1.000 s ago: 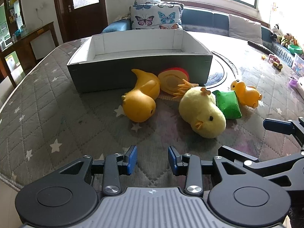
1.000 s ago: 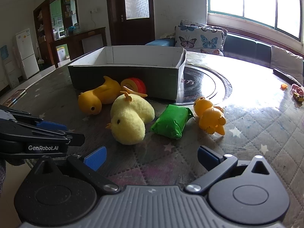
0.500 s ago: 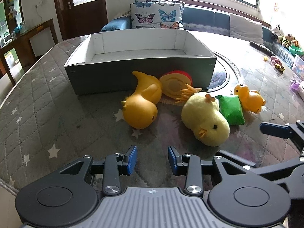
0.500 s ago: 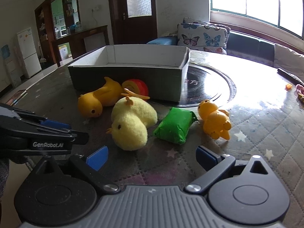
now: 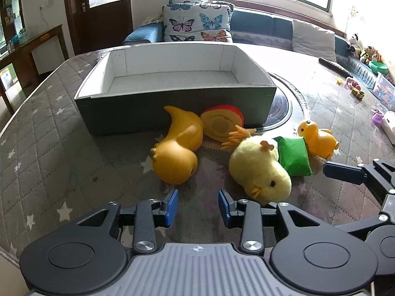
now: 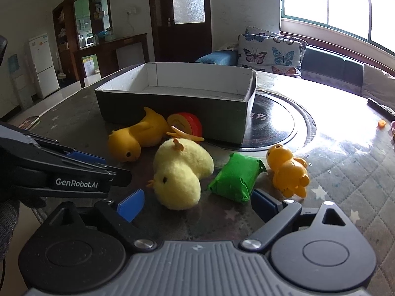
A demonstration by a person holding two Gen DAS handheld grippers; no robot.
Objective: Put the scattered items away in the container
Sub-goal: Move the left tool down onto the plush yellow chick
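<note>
A grey box (image 5: 172, 106) with a white inside stands on the quilted table, nothing visible in it. In front of it lie a large orange rubber duck (image 5: 176, 153) on its side, a red and orange round toy (image 5: 222, 125), a yellow plush chick (image 5: 259, 170), a green pouch (image 5: 293, 155) and a small orange duck (image 5: 318, 140). My left gripper (image 5: 198, 207) is open just short of the large duck, nothing between its fingers. My right gripper (image 6: 198, 203) is wide and its jaws are closing; the plush chick (image 6: 180, 172) and green pouch (image 6: 234, 177) lie at its mouth, untouched by the pads.
A dark round plate (image 6: 274, 125) is set into the table beside the box. Small toys and a remote (image 5: 333, 65) lie at the far right edge. A sofa with butterfly cushions (image 5: 197, 24) stands behind the table. The left gripper's body (image 6: 74, 170) crosses the right view.
The toys sit slightly nearer and lower in both views. The right gripper's blue fingers have drawn a little closer together. No toy has moved on the table.
</note>
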